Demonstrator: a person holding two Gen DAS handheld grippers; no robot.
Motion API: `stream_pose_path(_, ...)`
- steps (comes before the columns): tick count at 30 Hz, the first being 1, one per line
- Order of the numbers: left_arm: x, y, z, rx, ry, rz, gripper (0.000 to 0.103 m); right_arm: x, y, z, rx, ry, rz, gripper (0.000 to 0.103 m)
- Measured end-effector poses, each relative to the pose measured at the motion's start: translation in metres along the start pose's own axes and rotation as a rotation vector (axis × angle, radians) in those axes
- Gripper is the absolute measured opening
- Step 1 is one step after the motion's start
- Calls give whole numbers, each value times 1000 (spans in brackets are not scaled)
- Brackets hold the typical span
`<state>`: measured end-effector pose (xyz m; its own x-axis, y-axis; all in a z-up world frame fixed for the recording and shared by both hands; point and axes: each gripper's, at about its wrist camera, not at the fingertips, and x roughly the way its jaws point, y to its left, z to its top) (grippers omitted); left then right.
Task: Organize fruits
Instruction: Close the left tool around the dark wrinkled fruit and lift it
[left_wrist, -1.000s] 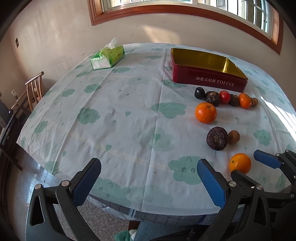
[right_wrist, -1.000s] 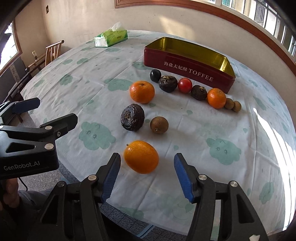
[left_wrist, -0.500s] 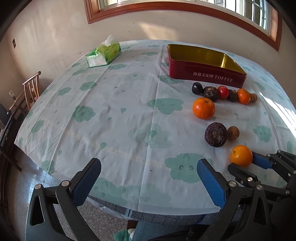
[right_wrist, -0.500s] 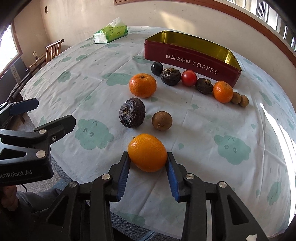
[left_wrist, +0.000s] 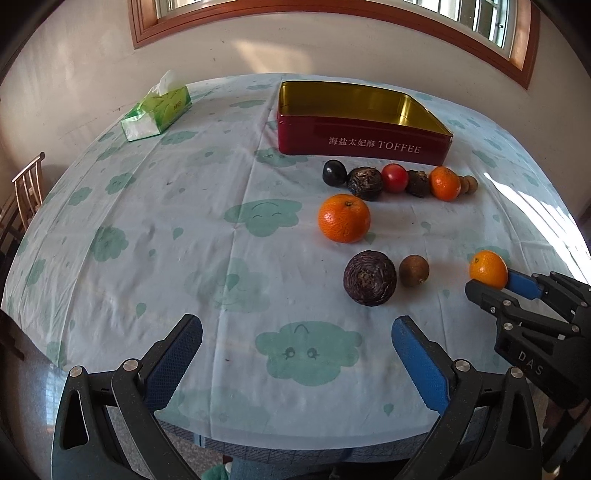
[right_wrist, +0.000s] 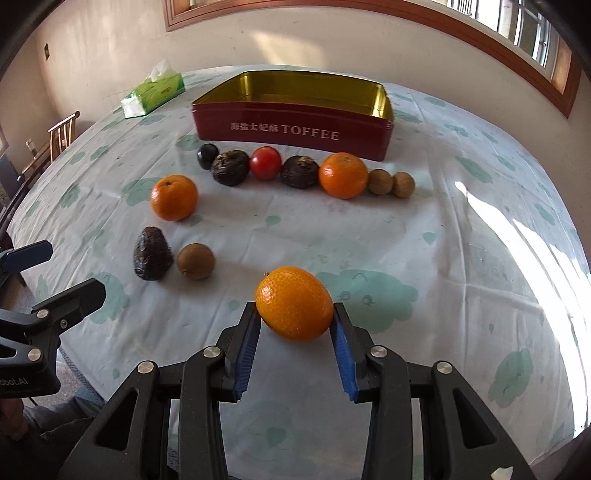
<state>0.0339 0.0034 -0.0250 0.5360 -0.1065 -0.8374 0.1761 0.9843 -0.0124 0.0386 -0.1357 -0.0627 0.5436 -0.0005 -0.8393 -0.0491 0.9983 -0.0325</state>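
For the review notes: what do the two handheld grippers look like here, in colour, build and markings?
Both grippers are black plastic frames with triangular cut-outs and silver rivets, and blue ribbed pads line their jaws. The left gripper carries white lettering ending "bot.AI" on its body in the right wrist view. The right gripper shows the letters "DAS" on its side in the left wrist view. No cables are visible.

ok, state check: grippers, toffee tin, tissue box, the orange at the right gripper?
right gripper: shut on the orange, jaws just closed in
orange: clamped between the pads
left gripper: open, nothing between the jaws
toffee tin: lidless, nothing seen inside
tissue box: opened, a tissue sticking out
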Motion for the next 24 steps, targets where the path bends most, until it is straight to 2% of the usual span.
stream_pose_path(2, 2, -6, 3, 17, 1, -12, 93, 1, -8, 2, 12, -3, -9, 36)
stream_pose_path(9, 14, -23, 14, 59, 18, -75, 82, 5, -27, 6, 45, -6, -14, 36)
stream_pose_path(13, 20, -28, 19, 76, 20, -79, 71, 9, -32, 7, 59, 1, -4, 36)
stream_pose_path(24, 43, -31, 26, 76, 82, -109, 53, 14, -38, 11, 72, 6, 14, 36)
